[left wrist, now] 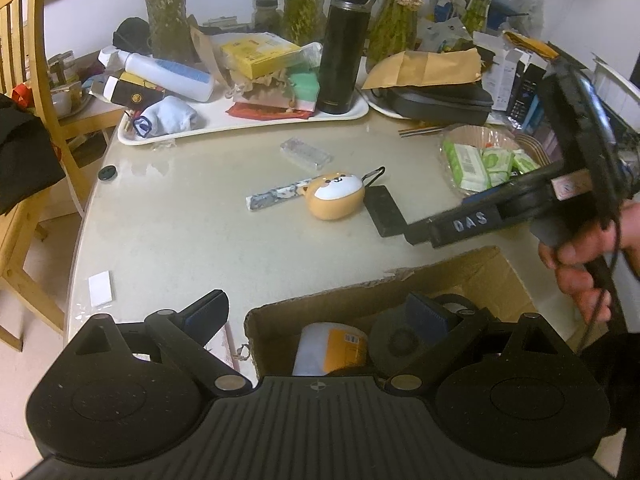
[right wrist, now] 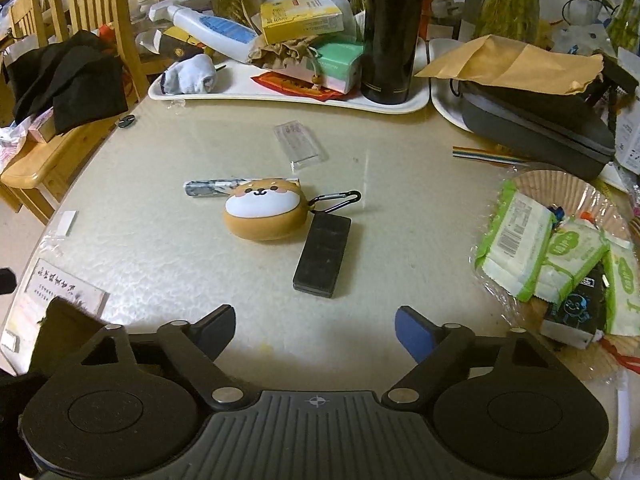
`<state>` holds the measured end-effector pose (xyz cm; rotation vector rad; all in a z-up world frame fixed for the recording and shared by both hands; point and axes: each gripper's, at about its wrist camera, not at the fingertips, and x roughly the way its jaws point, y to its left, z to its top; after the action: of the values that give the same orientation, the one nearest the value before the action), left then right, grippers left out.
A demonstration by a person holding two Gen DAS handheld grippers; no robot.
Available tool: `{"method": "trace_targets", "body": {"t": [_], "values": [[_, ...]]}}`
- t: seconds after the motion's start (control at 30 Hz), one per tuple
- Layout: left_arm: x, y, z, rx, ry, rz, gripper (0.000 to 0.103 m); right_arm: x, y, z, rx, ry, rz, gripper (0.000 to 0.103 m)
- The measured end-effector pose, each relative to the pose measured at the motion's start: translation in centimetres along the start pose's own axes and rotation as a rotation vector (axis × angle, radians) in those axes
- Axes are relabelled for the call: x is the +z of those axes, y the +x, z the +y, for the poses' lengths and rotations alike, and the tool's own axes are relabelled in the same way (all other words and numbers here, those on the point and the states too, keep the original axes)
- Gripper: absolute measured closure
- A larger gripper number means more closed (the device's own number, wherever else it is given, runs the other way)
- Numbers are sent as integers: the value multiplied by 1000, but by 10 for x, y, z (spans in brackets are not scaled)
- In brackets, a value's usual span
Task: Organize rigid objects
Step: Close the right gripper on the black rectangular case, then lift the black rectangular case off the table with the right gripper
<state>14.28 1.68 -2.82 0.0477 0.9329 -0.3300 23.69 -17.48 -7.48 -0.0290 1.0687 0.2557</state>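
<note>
- We read "DAS" in pale letters on the right gripper (left wrist: 416, 236), ahead and right of our left claw.
- Print on the card (right wrist: 64, 288), left of our right claw, stays unreadable.

Both wrist views look down across the table (right wrist: 400, 208), sharing its middle.

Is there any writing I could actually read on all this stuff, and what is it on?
"DAS": white letters on the finger of the black right gripper.
Yellow cardboard box: print too small to read.
White bottle with blue label: blurred.
Green-and-white wipe packets: barcode and print unreadable.
Pink printed card at the table edge: characters too blurred.
Black packet with blue cartoon: no legible words.
</note>
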Motion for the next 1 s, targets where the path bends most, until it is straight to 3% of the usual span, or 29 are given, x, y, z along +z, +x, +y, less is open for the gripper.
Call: {"method": "trace_targets", "body": {"t": [0.7,0.77,0.87,1.0], "values": [[-1,2,17,-7,-23,16,6,41,60,6,-43,37,44,52],[0,2,19,-3,-29,17,6,42,64,6,-47,43,54,63],[-1,1,21,-5,-37,18,6,43,66,9,-80,26,50,71],[-1,2,22,-4,-36,21,6,43,66,8,-76,39,54,72]]}}
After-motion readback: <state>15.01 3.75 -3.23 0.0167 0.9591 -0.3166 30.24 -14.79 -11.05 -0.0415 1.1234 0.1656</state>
